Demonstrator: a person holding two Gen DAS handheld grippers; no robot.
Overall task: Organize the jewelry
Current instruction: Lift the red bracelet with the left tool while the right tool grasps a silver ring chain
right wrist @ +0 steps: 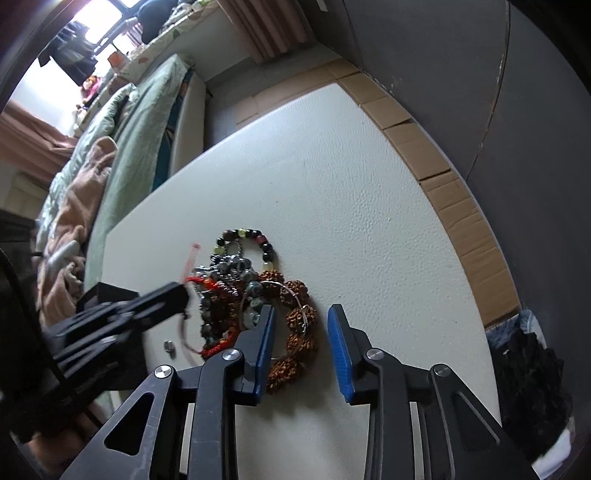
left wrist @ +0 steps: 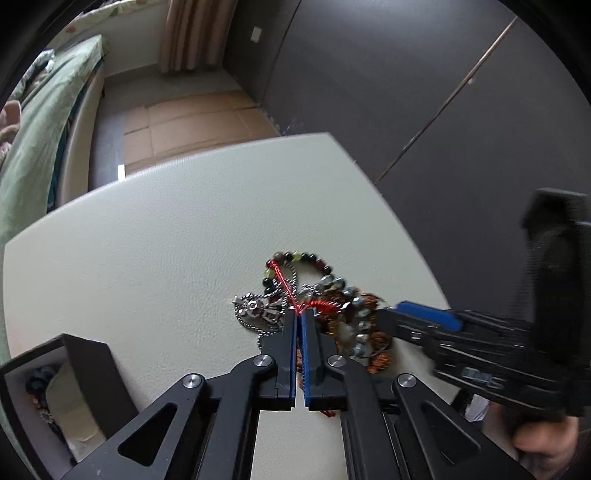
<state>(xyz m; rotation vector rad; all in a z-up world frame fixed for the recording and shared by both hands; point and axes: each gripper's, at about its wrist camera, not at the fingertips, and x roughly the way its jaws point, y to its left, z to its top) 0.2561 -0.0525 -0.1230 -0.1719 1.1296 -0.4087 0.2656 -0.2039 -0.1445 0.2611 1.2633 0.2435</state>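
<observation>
**Jewelry tangle, mid-tabletop**

Messy heap of jewelry [left wrist: 317,306] piled on the white tabletop [left wrist: 147,240]. Left gripper [left wrist: 298,314] clenched tight on the red cord [left wrist: 284,280] at the pile's near edge. Right gripper [right wrist: 301,314] parted, fingers [right wrist: 340,343] straddling the brown seed bracelet [right wrist: 295,332], not pressing it. Dark box [left wrist: 88,373] sitting open at the tabletop's left corner.

A lived-in home bedroom: a bed [right wrist: 144,122] under rumpled green bedding and a pink blanket [right wrist: 79,206] runs beside the white desk [right wrist: 332,177], pleated curtains [left wrist: 192,33] hang by the window, dark wardrobe doors [left wrist: 424,92] fill one wall, flattened cardboard [left wrist: 192,122] covers the floor
</observation>
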